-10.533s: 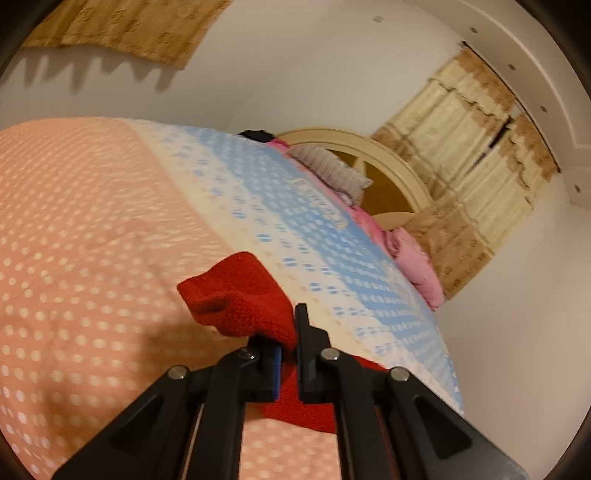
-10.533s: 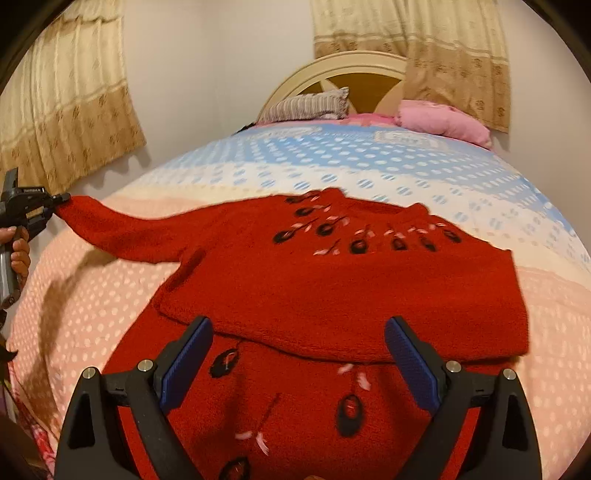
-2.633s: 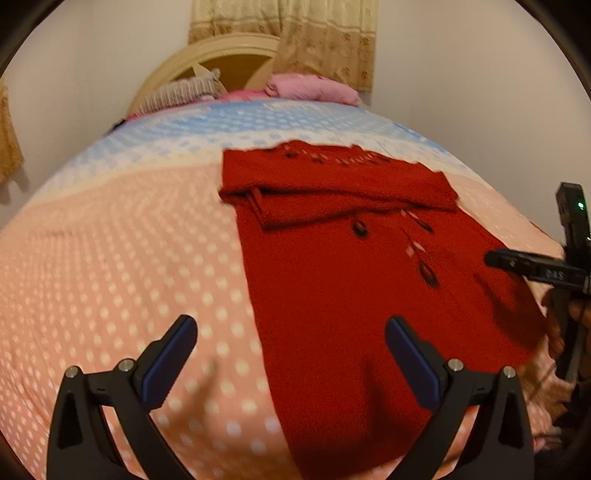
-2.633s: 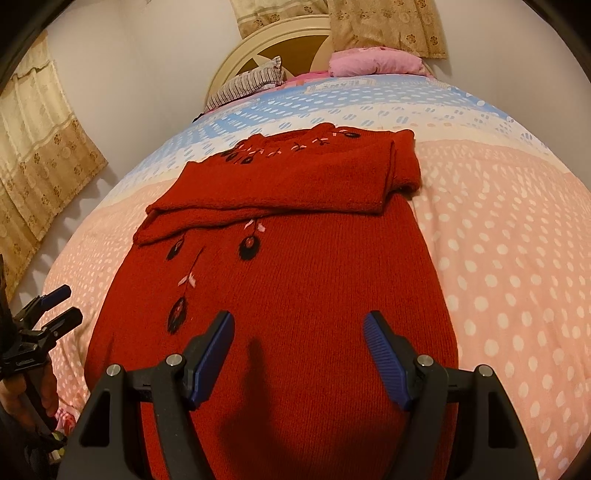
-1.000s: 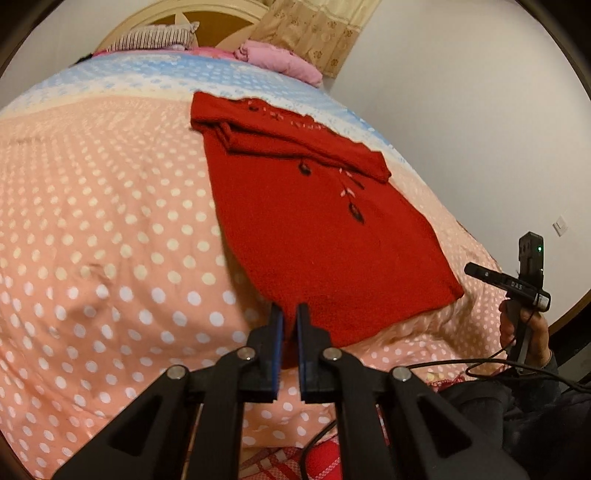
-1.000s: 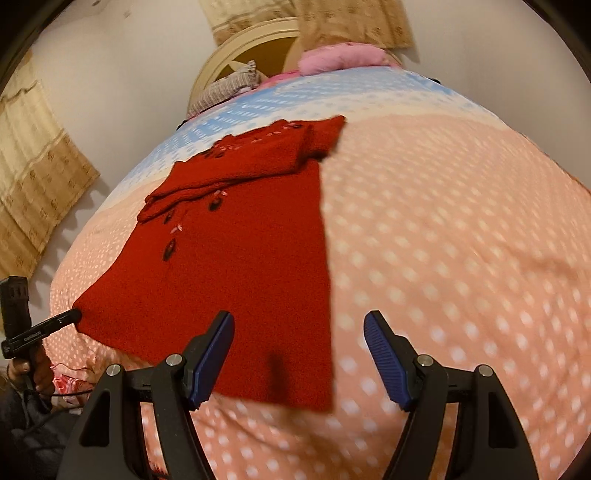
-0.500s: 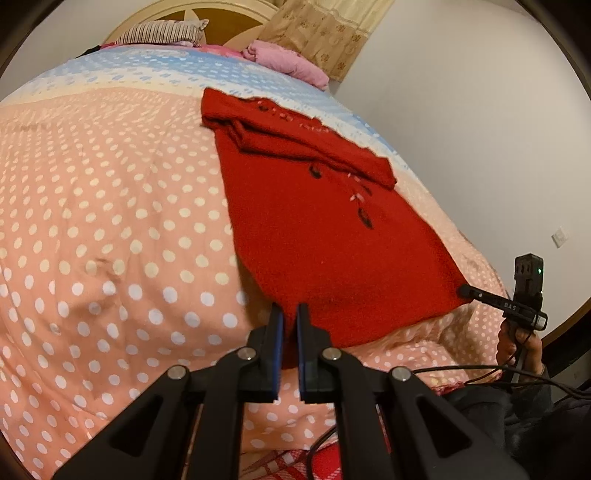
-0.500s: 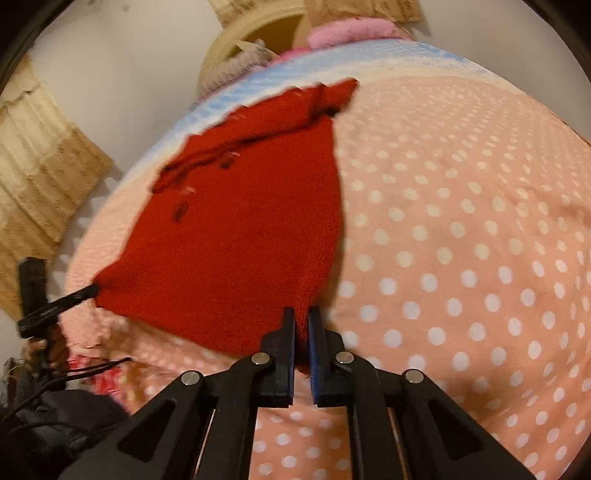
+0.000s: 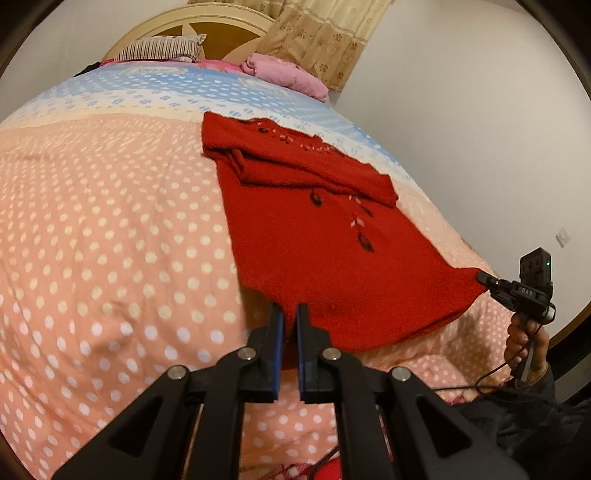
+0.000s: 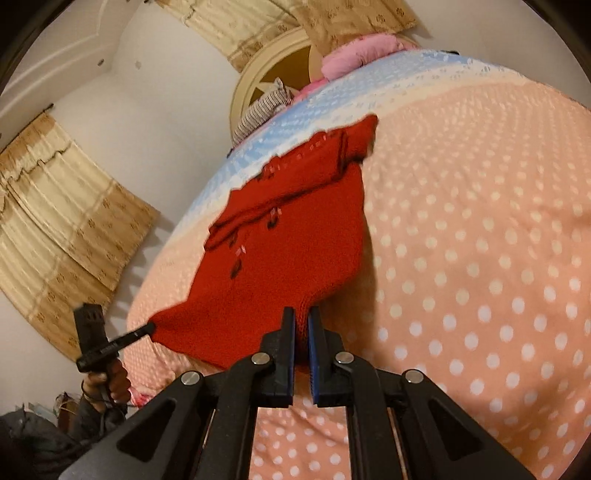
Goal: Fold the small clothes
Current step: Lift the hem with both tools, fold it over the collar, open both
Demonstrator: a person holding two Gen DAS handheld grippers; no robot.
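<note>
A red knitted sweater (image 9: 314,236) lies on the bed with its sleeves folded across the chest; it also shows in the right wrist view (image 10: 280,251). My left gripper (image 9: 290,314) is shut on the sweater's bottom-left hem corner. My right gripper (image 10: 302,317) is shut on the bottom-right hem corner. Both corners are lifted off the bedspread and the hem hangs stretched between them. The right gripper (image 9: 484,277) shows in the left wrist view, and the left gripper (image 10: 149,326) shows in the right wrist view.
The bed has a peach polka-dot bedspread (image 9: 110,240) with a blue band toward the headboard (image 9: 192,22). A striped pillow (image 9: 162,48) and a pink pillow (image 9: 284,74) lie at the head. Curtains (image 10: 62,221) hang on the walls. Cables trail near the bed's foot.
Half a second ago both grippers were shut on the hem corners. Since then both have risen, lifting the hem clear of the bed. One second ago the right gripper was open.
</note>
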